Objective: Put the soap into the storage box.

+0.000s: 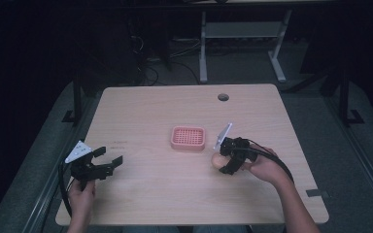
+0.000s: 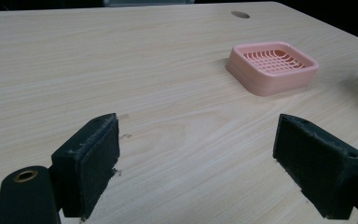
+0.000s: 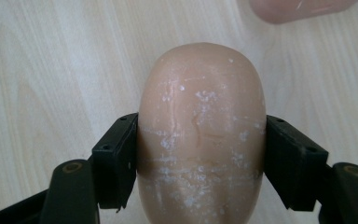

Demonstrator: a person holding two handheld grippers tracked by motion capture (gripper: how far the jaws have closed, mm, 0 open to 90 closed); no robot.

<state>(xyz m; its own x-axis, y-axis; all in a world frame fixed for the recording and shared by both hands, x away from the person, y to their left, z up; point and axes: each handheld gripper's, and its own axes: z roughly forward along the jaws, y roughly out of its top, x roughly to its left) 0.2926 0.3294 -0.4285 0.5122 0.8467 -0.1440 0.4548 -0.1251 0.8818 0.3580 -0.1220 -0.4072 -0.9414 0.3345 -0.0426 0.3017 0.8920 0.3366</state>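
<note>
A peach-coloured oval soap bar (image 3: 200, 107) with white scuffs sits between the two black jaws of my right gripper (image 3: 200, 158), which is shut on its sides. From above, the soap bar (image 1: 216, 159) and right gripper (image 1: 222, 164) are just right of and nearer than a pink slotted soap dish (image 1: 189, 138). I cannot tell whether the soap rests on the wood or is lifted. My left gripper (image 1: 110, 155) is at the table's front left, open with nothing in it. Past the wide-apart jaws of the left gripper (image 2: 205, 158) stands the dish (image 2: 272, 67).
The light wooden table (image 1: 150, 107) has a round cable hole (image 1: 223, 97) near its far edge. A corner of the pink dish (image 3: 303, 8) shows beyond the soap. Desk legs and cables stand on the dark floor behind the table.
</note>
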